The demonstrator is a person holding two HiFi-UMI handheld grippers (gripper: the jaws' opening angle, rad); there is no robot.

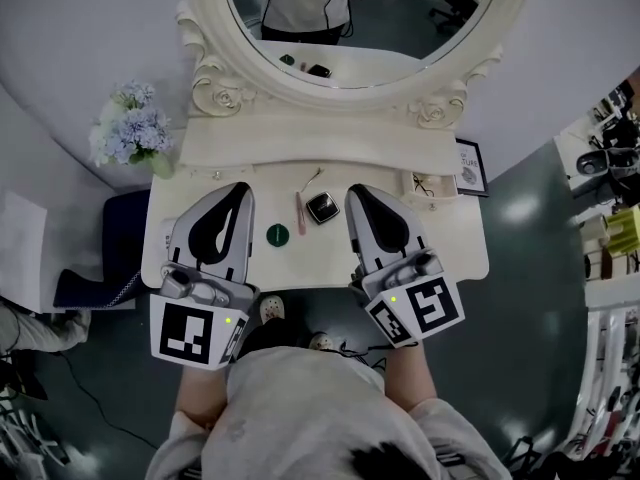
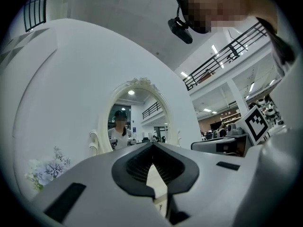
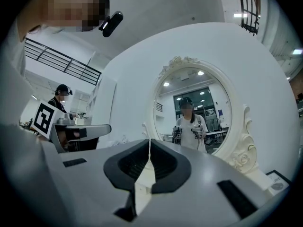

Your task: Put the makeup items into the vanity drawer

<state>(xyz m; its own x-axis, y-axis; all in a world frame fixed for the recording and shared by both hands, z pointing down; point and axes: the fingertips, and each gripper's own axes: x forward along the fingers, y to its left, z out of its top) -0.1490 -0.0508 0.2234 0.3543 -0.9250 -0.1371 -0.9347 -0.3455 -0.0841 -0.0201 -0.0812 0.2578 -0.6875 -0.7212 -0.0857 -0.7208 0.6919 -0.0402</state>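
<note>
Makeup items, a round dark-green pot [image 1: 277, 234], a slim pink stick [image 1: 298, 211] and a square black compact [image 1: 322, 208], lie on the cream vanity top [image 1: 450, 240], right between your two grippers. Your left gripper [image 1: 240, 190] has its jaws closed tip to tip on nothing. Your right gripper [image 1: 354, 192] is the same, pinched together and empty, and both point toward the oval cream-framed mirror [image 1: 400, 28].
</note>
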